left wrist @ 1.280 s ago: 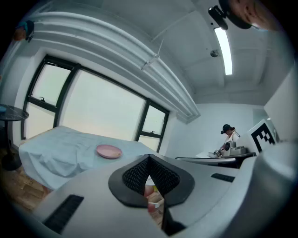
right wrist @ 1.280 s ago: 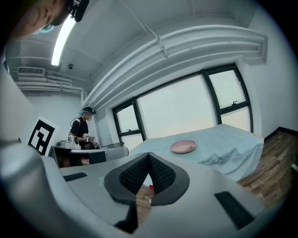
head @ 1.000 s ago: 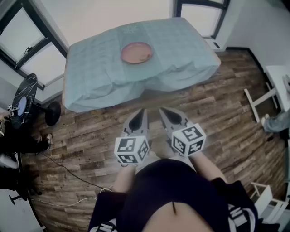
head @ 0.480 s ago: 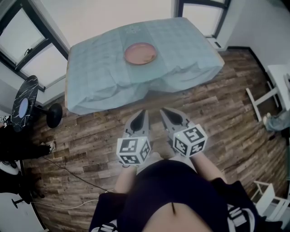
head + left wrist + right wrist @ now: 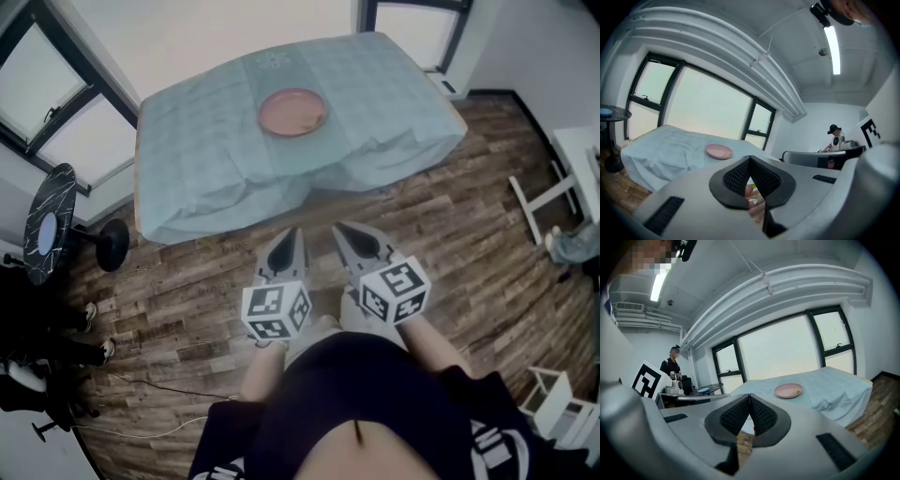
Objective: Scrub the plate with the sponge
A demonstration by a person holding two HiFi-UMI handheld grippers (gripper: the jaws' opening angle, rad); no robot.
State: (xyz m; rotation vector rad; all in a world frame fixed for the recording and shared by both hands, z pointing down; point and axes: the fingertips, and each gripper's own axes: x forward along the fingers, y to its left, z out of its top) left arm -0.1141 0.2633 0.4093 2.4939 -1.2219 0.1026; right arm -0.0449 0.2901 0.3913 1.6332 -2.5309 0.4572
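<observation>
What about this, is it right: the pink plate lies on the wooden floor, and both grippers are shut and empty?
Not quite. The head view shows the pink plate lying on the cloth-covered table, not on the wooden floor. The rest holds: the left gripper and the right gripper are both shut and empty.

Legible text, brands, numbers, signs: none. Coded black-and-white squares only, on cube point(image 5: 275, 312) of left gripper point(image 5: 292, 232) and cube point(image 5: 394, 291) of right gripper point(image 5: 338, 228). White print on sleeve point(image 5: 490, 439): illegible.
</observation>
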